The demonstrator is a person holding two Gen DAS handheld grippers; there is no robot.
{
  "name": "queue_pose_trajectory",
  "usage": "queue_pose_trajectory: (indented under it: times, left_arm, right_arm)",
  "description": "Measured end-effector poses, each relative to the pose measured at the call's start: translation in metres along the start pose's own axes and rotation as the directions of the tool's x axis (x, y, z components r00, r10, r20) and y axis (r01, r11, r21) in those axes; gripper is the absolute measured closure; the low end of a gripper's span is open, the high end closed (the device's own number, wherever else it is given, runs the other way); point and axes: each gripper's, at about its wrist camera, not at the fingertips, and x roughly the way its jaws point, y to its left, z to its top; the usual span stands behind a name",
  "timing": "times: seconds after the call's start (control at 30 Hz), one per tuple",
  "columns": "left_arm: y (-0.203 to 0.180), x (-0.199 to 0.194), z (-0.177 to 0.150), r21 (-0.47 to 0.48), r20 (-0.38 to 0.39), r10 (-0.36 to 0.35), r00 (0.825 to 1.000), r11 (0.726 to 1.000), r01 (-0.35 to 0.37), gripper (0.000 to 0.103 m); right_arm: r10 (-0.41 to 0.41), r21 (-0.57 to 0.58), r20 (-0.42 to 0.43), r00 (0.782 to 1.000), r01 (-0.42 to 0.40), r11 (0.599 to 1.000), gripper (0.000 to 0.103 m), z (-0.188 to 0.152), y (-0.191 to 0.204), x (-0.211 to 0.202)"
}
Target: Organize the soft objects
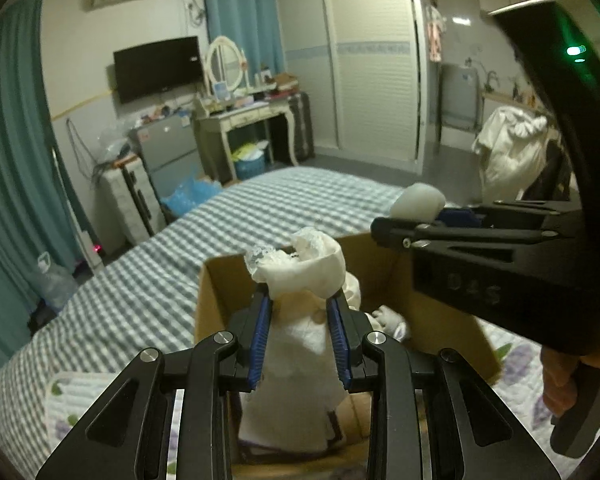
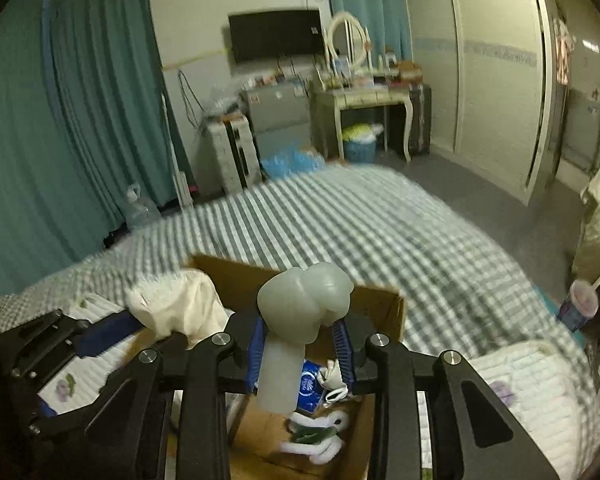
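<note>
An open cardboard box (image 1: 220, 280) stands on the checked bed, seen in the right wrist view too (image 2: 380, 300). My left gripper (image 1: 300, 304) is shut on a white crumpled cloth (image 1: 304, 268) and holds it over the box; the cloth hangs down into it. My right gripper (image 2: 300, 332) is shut on a pale foam piece (image 2: 300, 312) and holds it above the box. It enters the left wrist view from the right (image 1: 384, 228) with the foam (image 1: 418, 200) at its tip. A blue packet (image 2: 310, 386) and white soft items (image 2: 320, 436) lie in the box.
The bed with grey-white checked cover (image 1: 228, 216) stretches ahead. A floral quilt (image 2: 520, 384) lies beside the box. A cup with straw (image 2: 582, 304) stands at the right. A dresser (image 1: 244, 120), suitcase and wardrobe stand across the room.
</note>
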Motion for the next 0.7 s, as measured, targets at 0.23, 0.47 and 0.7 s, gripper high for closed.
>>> queue_pose_trajectory:
  times: [0.23,0.47,0.7]
  left_arm:
    - [-0.01,-0.005,-0.001,0.013,0.03,0.004,1.0,1.0,-0.005,0.071]
    - [-0.019,-0.045,0.014,0.008,0.07,0.073,0.995,0.997,-0.074,0.016]
    - [-0.016,-0.14,0.045,-0.035,0.14,0.073,0.987,0.997,-0.069,0.016]
  right_arm:
    - [-0.038,0.049,-0.029,0.999,0.039,0.998,0.043,-0.012,-0.016,0.021]
    - [-0.067,0.093,0.045,0.997,0.063,0.994,0.036,0.003,-0.021,-0.032]
    - [-0.108,0.059,0.134,0.985,0.101,0.993,0.036,0.031,0.001,-0.143]
